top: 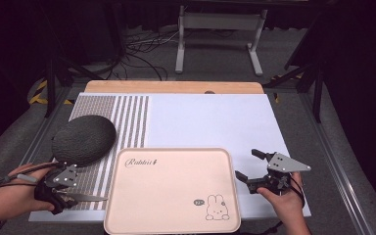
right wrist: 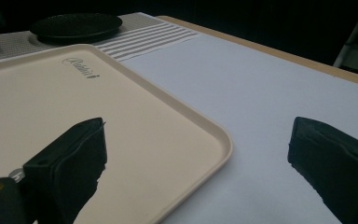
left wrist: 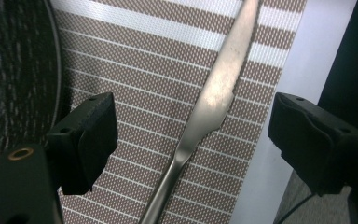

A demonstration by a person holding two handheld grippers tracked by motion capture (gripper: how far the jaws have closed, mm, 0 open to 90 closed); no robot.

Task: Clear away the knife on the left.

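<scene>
Knife between left claw, perhaps unheld.

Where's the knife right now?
In the high view, the knife lies on the striped mat at near left, between the open left gripper and the tray.

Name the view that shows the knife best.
The left gripper view: the knife lies large between the open jaws on the striped mat. The high view shows it small by the left gripper.
</scene>
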